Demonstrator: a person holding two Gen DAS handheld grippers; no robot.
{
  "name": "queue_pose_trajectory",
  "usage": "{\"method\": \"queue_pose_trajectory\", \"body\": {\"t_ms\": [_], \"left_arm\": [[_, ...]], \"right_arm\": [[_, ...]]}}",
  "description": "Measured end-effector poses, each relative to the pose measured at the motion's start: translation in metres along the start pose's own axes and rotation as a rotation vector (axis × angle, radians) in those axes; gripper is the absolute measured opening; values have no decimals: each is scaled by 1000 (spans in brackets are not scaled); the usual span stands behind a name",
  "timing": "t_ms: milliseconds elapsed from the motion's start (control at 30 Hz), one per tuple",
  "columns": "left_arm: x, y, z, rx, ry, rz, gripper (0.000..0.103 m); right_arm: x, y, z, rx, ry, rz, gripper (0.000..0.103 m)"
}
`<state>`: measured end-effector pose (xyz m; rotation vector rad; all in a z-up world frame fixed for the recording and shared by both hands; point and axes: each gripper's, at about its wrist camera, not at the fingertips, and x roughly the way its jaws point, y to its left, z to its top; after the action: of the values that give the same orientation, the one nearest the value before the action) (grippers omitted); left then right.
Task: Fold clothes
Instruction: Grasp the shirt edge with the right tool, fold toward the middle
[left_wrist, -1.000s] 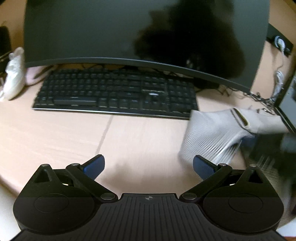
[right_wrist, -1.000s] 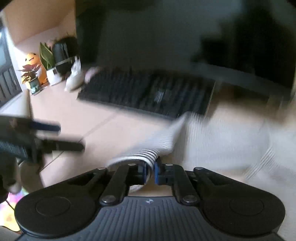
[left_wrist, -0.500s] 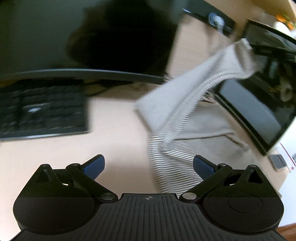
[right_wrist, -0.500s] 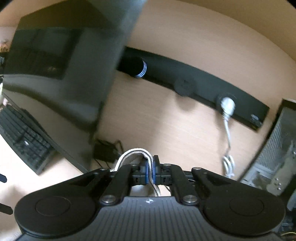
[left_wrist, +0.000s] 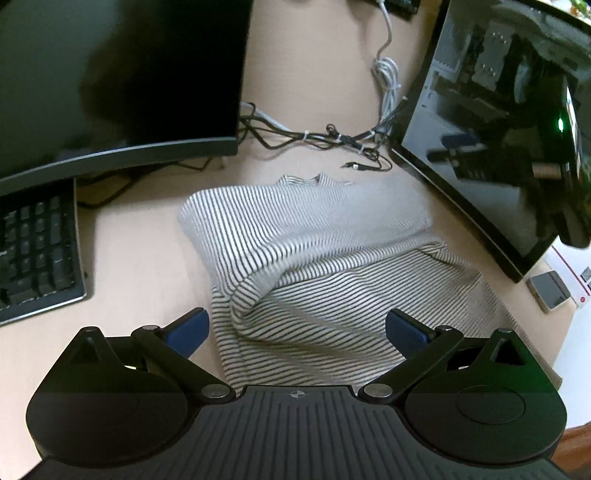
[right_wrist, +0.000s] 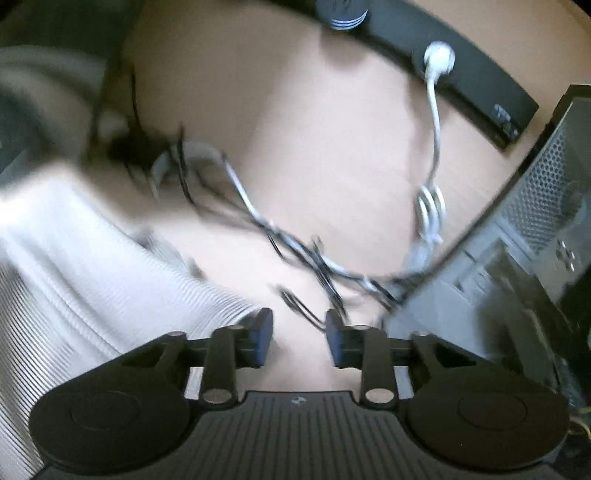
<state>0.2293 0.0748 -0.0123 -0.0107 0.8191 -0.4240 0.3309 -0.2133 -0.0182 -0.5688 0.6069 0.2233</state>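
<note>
Two grippers are seen above a tan desk (left_wrist: 140, 251). The left gripper (left_wrist: 297, 326) is spread wide, nothing between its blue pads, and is held over the near part of a black-and-white striped garment (left_wrist: 332, 266). The garment is laid crumpled on the desk, one portion folded over the rest, between a keyboard (left_wrist: 37, 251) and a glass-sided computer case (left_wrist: 498, 147), in front of a curved monitor (left_wrist: 110, 74). The right gripper (right_wrist: 299, 338) is parted partway and grips nothing; the garment is blurred at its left, cables (right_wrist: 295, 251) ahead.
</note>
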Motion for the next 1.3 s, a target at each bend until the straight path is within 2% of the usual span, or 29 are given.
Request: {"method": "queue_pose_trajectory", "body": {"t_ms": [167,300,433,467,500,633,767,833,900,967,1067,1100,1167,1233,1300], "left_arm": [[14,-9,15,35,-14,-22,103],[24,-17,27,51,-24,-32,103],[29,-23,32,59,-17,-34,103],[28,-24,32,63,-19,-33,103],[28,-25,33,68,-21,-32,103],[25,-23,38,62,-61,-32,103],[31,-23,49,0,-101,-59,103],[45,-23,52,-12,-97,-73,103],[64,-19,52,-33,-54,-39,103],[81,-13,52,-46,-14,9,103],[89,-7,52,-62,-5,46,103],[88,-6,52,-68,-7,43,103],[87,-6,53,-71,-8,45,103],[86,-7,52,-70,-6,51,103],[86,-6,51,-66,-5,54,103]], "right_arm": [[11,-5,-14,231,10,106,34],[20,-9,-25,416,18,190,49],[29,-13,-37,601,27,275,49],[32,-14,-39,647,29,296,37],[31,-12,-42,660,22,302,8],[12,-12,-49,657,-51,276,4],[9,-25,-65,653,-20,231,4],[16,-21,-75,645,18,234,6],[20,-18,-82,637,35,232,10],[15,-18,-79,620,16,209,15],[3,-22,-67,579,-47,176,24],[2,-24,-63,574,-64,181,30],[4,-27,-55,579,-80,194,36],[17,-28,-52,590,-53,201,40],[38,-25,-55,607,17,219,42]]}}
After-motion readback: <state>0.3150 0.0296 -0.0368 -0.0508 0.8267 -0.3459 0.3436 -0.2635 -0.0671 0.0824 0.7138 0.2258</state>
